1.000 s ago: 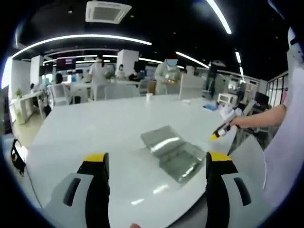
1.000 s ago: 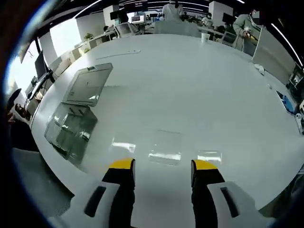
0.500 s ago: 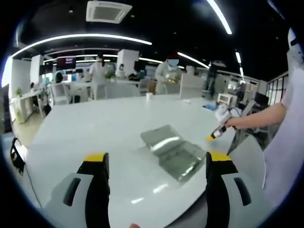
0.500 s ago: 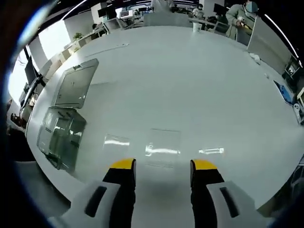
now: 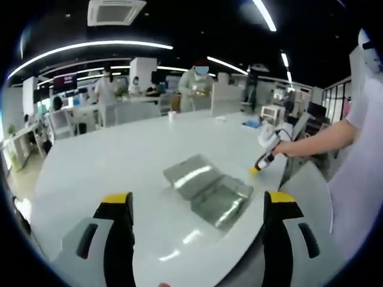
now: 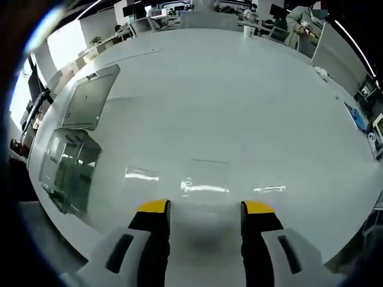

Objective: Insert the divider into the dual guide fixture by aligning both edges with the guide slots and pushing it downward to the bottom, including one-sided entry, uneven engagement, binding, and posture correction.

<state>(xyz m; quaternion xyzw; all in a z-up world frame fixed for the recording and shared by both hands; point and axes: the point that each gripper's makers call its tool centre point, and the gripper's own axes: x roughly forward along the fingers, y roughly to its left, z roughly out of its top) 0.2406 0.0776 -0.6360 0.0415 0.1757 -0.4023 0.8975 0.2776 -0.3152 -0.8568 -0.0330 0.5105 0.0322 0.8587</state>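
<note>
R claw (image 6: 203,210) now closer over divider (image 6: 206,179)

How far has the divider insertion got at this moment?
Nothing is inserted yet. The clear divider lies flat on the white table, just ahead of the open right gripper. The transparent fixture box sits apart, lid open. The left gripper is open. Grasping, aligning and pushing down remain.
</note>
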